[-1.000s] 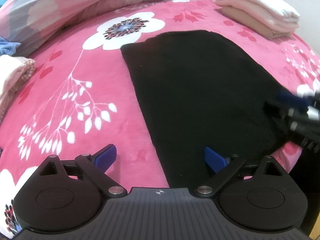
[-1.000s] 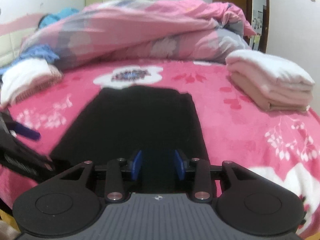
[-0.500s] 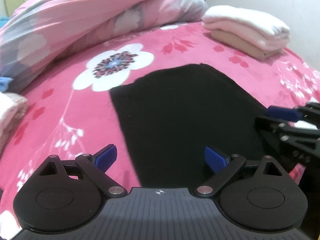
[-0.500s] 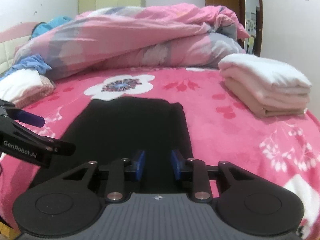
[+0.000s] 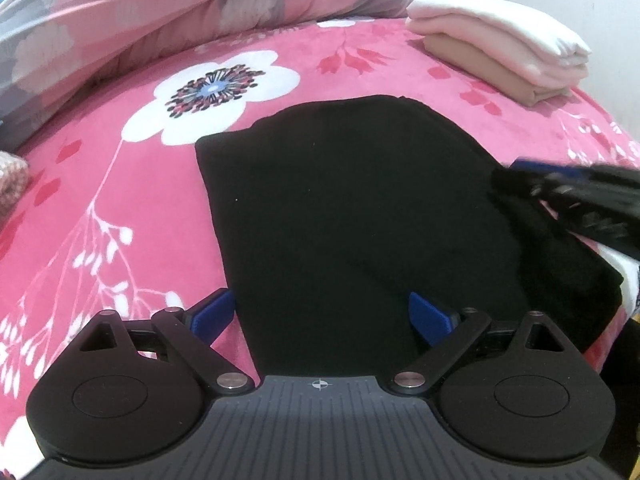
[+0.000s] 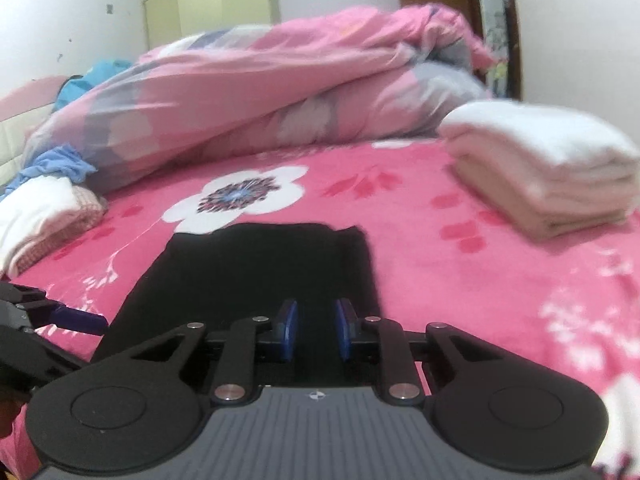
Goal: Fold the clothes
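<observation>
A black garment (image 5: 352,216) lies flat on the pink floral bedspread (image 5: 120,208). My left gripper (image 5: 320,314) is open wide, and its blue fingertips (image 5: 212,312) straddle the garment's near left edge. At the garment's near right side, my right gripper (image 6: 316,330) has its blue pads (image 6: 289,330) drawn close on black cloth. In the left wrist view the right gripper (image 5: 576,196) is blurred, and the cloth under it bulges upward. The black garment (image 6: 256,264) stretches away from the right gripper, with the left gripper (image 6: 52,320) at the left edge.
A folded stack of white, pink and tan clothes (image 6: 548,164) sits at the far right. A rumpled pink-and-grey duvet (image 6: 256,92) fills the back of the bed. Unfolded white, pink and blue clothes (image 6: 44,208) lie at the far left. The bed's edge is near the grippers.
The left gripper has shifted right, further over the garment's left edge. The right gripper has risen a little with the cloth's right edge lifted. Both jaw widths are unchanged.
</observation>
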`<state>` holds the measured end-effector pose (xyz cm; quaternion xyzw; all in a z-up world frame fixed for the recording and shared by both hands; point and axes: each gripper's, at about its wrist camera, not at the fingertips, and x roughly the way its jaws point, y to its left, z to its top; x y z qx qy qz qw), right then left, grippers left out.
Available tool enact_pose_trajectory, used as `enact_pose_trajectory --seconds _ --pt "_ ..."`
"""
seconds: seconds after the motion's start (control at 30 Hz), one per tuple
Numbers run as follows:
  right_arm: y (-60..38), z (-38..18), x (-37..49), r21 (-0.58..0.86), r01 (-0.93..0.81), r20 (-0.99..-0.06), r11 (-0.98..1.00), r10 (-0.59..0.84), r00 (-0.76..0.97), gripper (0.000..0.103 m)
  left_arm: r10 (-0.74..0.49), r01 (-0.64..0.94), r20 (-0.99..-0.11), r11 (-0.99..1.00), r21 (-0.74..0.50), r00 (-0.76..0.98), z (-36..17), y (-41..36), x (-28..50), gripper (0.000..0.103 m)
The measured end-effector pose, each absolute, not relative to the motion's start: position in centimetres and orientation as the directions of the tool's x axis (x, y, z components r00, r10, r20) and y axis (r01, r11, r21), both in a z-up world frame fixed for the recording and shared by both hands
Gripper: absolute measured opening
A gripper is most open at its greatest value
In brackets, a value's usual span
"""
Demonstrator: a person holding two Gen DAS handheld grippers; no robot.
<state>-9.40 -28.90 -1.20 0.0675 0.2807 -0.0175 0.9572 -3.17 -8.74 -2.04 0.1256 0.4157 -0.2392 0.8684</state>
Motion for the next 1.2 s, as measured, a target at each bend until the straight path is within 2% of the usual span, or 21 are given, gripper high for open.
enact_pose_trajectory --seconds 0.07,0.17,0.23,0.33,0.43,0.53,0.63,0.7,0.87,0.97,1.03,1.07,1.2 --pt "-29.4 -2.2 -8.4 0.112 0.095 -0.581 0.989 -0.013 0.814 0.022 -0.316 0.52 -0.785 0.854 0.009 0.533 -2.1 -8.6 -3.0 0.095" --pt "-31.5 -1.8 -9.2 0.223 0.158 -0.595 0.962 0.006 0.804 0.021 -0.323 0.518 -0.791 0.855 -0.009 0.52 -2.2 -8.5 -2.8 0.096" --pt "-31.6 -0.5 -9.5 0.187 0.186 -0.578 0.965 -0.045 0.815 0.021 -0.325 0.512 -0.797 0.859 -0.023 0.509 -2.3 -8.4 -2.5 0.097" --pt "-30.9 0.5 -8.0 0.221 0.123 -0.547 0.968 0.019 0.837 0.021 -0.328 0.505 -0.803 0.862 -0.038 0.498 -2.3 -8.3 -2.3 0.098" --pt "-29.1 -0.2 -5.5 0.195 0.036 -0.568 0.98 0.082 0.819 0.021 -0.328 0.501 -0.806 0.864 -0.045 0.494 -2.3 -8.3 -2.2 0.098" --pt "-29.9 -1.6 -3.9 0.141 0.101 -0.635 0.985 0.012 0.772 0.021 -0.331 0.497 -0.807 0.866 -0.054 0.489 -2.3 -8.2 -2.1 0.098" --pt "-31.2 -0.6 -4.0 0.189 0.154 -0.635 0.97 0.001 0.773 0.021 -0.336 0.498 -0.808 0.865 -0.061 0.484 -2.4 -8.1 -2.0 0.098" --pt "-30.5 0.7 -3.8 0.151 0.124 -0.611 0.981 -0.006 0.791 0.021 -0.337 0.497 -0.81 0.865 -0.065 0.481 -2.4 -8.1 -1.9 0.098" --pt "-29.0 0.0 -0.6 0.196 0.048 -0.644 0.979 0.092 0.76 0.021 -0.335 0.493 -0.812 0.867 -0.067 0.479 -2.4 -8.1 -1.8 0.098" --pt "-29.2 -0.8 1.0 0.116 0.098 -0.684 0.988 0.007 0.73 0.018 -0.336 0.491 -0.812 0.868 -0.072 0.476 -2.4 -8.0 -1.7 0.098" --pt "-28.9 0.0 0.9 0.026 0.13 -0.678 0.991 -0.078 0.731 0.022 -0.341 0.491 -0.813 0.868 -0.078 0.472 -2.5 -7.9 -1.7 0.098" --pt "-28.7 0.6 0.9 0.021 0.118 -0.665 0.993 -0.074 0.743 0.022 -0.342 0.491 -0.814 0.867 -0.08 0.47 -2.6 -7.9 -1.6 0.098" --pt "-28.4 0.7 2.0 0.106 0.069 -0.665 0.992 0.019 0.747 0.022 -0.342 0.492 -0.813 0.867 -0.08 0.471 -2.6 -7.9 -1.6 0.099"
